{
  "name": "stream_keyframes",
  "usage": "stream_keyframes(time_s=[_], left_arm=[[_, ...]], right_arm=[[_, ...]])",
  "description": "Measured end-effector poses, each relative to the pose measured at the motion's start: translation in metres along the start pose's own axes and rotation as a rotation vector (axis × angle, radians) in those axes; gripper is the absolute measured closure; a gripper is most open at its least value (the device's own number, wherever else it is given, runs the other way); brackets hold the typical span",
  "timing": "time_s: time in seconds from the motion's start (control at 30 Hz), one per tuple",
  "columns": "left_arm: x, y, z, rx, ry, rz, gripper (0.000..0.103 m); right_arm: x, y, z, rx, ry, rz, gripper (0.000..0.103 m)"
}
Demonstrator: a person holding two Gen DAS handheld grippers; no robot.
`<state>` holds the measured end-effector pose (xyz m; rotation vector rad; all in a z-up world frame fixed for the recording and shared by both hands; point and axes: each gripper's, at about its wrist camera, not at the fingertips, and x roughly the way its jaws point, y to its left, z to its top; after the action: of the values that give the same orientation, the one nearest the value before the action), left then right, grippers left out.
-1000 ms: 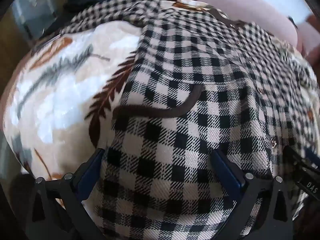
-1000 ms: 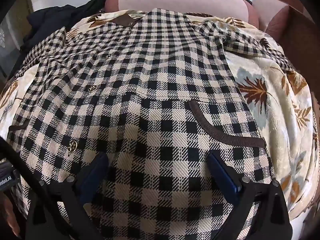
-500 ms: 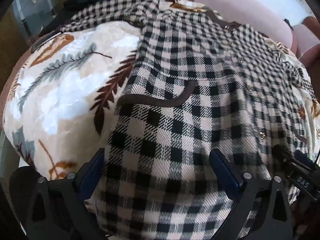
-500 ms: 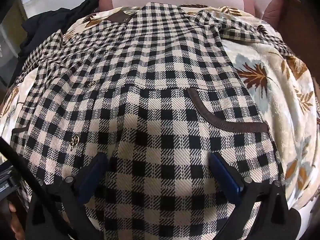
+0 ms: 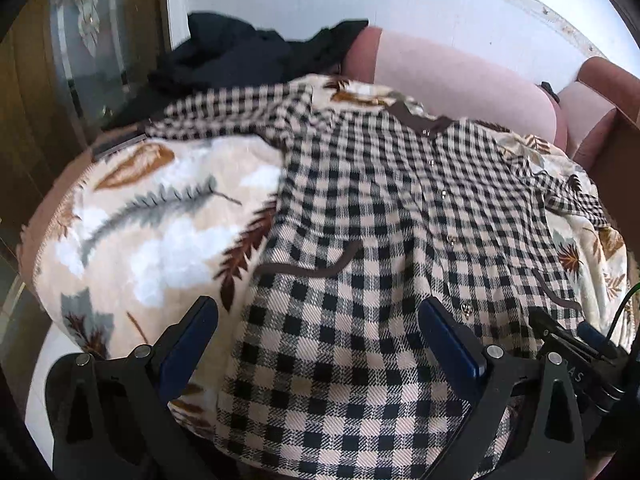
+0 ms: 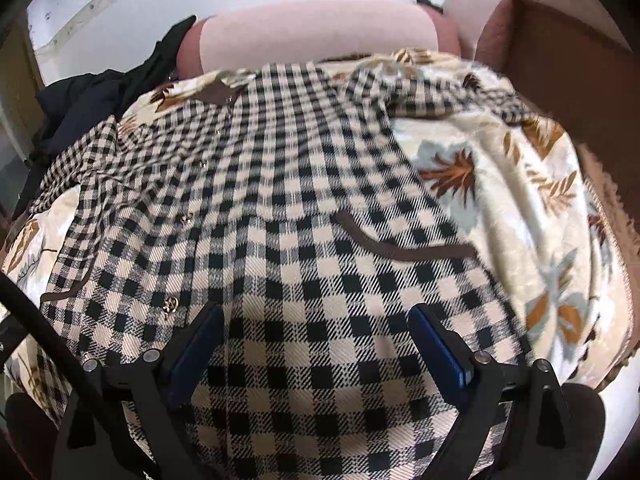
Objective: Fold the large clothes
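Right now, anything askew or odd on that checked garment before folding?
Mostly fine: the checked garment lies flat, front up, on the leaf-print blanket. Its two sleeves are rumpled and bunched near the shoulders rather than laid straight. A dark heap of clothing sits behind it. Both grippers, left and right, are open.

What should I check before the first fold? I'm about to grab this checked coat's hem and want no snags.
1. Left gripper open, nothing held: ok.
2. Right gripper open, nothing held: ok.
3. Checked coat spread flat, front up, on the leaf-print blanket: ok.
4. Sleeves laid straight: not ok; the left sleeve and right sleeve both lie bunched near the shoulders.
5. Front buttoned: cannot tell; the buttons show, but the image is blurred.
6. Dark clothes clear of the coat: cannot tell; they lie close to the left sleeve.
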<state>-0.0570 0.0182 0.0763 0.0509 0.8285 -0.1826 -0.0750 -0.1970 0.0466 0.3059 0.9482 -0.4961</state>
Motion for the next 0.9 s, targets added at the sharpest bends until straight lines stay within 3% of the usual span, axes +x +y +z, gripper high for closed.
stream_keyframes(time_s=[0.17, 0.43, 0.9], left_arm=[[-0.007, -0.003, -0.001, 0.021, 0.001, -0.020, 0.002], [-0.005, -0.008, -0.007, 0.045, 0.048, -0.047, 0.002], [-0.013, -0.014, -0.012, 0.084, 0.056, -0.059, 0.002]], right_arm=[[-0.010, 0.007, 0.003, -0.033, -0.036, -0.021, 0.007], [-0.007, 0.008, -0.001, -0.043, -0.019, -0.017, 0.007], [-0.012, 0.005, -0.007, -0.050, -0.026, -0.011, 0.007]])
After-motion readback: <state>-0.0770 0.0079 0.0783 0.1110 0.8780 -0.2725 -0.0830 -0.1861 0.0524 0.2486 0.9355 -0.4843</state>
